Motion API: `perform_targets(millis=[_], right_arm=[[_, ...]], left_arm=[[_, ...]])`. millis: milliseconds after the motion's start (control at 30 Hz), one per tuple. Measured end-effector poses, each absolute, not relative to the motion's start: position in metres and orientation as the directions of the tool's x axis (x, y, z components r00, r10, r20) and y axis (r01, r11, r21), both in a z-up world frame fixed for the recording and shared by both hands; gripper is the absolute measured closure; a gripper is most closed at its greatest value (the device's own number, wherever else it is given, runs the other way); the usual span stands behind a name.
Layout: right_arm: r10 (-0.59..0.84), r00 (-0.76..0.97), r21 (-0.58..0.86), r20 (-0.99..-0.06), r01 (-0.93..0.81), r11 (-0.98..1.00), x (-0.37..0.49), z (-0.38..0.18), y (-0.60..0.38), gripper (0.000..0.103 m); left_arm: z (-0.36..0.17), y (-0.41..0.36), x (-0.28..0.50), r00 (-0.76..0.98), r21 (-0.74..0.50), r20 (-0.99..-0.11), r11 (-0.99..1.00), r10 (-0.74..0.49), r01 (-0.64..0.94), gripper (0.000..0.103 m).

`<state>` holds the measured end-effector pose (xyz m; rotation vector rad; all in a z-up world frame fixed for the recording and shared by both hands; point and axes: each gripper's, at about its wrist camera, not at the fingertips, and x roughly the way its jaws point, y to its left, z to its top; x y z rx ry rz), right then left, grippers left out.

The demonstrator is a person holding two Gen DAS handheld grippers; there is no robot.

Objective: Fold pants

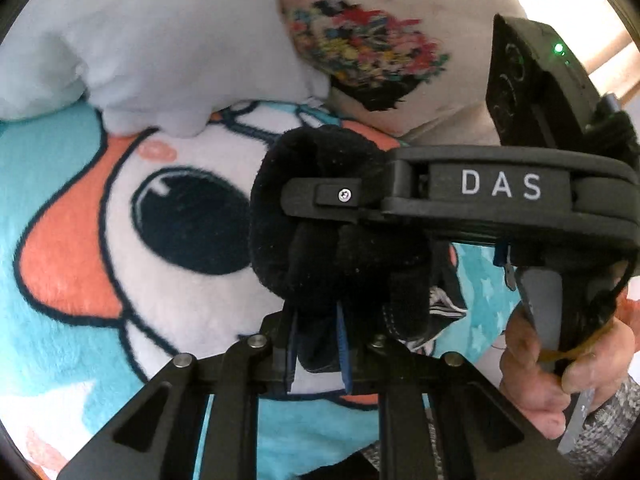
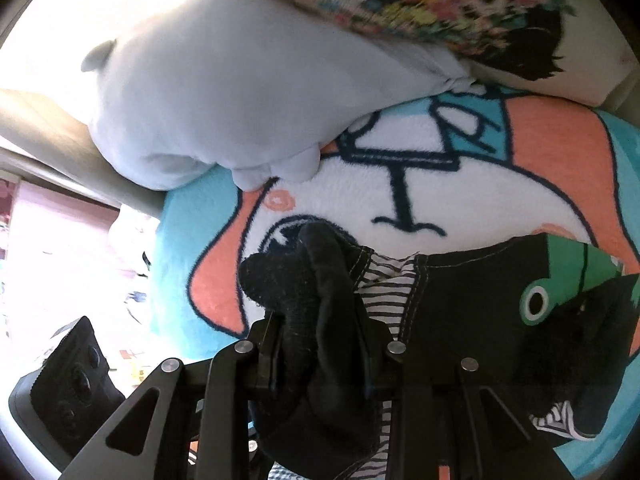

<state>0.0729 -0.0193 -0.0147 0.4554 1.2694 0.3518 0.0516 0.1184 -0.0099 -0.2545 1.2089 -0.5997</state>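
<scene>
The pants are black fleece with a striped lining, white stitching and a green cartoon patch; they lie on a turquoise cartoon blanket. My right gripper is shut on a bunched fold of the pants. My left gripper is shut on a thick wad of the same black fabric. The right gripper body, marked DAS, crosses the left wrist view just above the wad, its fingers pressed on the fabric. A bare hand holds its handle.
A pale blue plush pillow and a floral-print pillow lie at the far edge of the blanket. In the right wrist view a black device sits low left, with a bright room beyond the bed edge.
</scene>
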Motion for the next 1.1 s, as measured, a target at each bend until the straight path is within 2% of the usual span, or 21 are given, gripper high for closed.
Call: perform_targets(millis=[367, 800, 933, 1000, 1100], right_arm=[[0.556, 0.356, 0.612, -0.751, 0.061, 0.788, 0.049, -0.001, -0.111, 0.072], [0.570, 0.423, 0.680, -0.704, 0.170, 0.713, 0.021, -0.031, -0.220, 0.072], [0.531, 0.434, 0.653, -0.728, 0.200, 0.731, 0.014, -0.045, -0.242, 0.065], [0.471, 0.442, 0.608, -0.763, 0.246, 0.755, 0.010, -0.050, -0.258, 0.055], [0.404, 0.478, 0.580, -0.780, 0.309, 0.754, 0.000, -0.050, -0.289, 0.051]], left_arm=[[0.011, 0.030, 0.048, 0.175, -0.439, -0.818, 0.791, -0.548, 0.427, 0.087], [-0.015, -0.068, 0.043, 0.059, -0.418, -0.859, 0.763, -0.508, 0.493, 0.087], [-0.028, -0.081, 0.043, 0.018, -0.423, -0.871, 0.767, -0.491, 0.483, 0.077], [-0.023, -0.078, 0.040, 0.004, -0.439, -0.865, 0.760, -0.502, 0.479, 0.075], [-0.006, -0.059, 0.036, 0.035, -0.457, -0.845, 0.754, -0.533, 0.472, 0.063]])
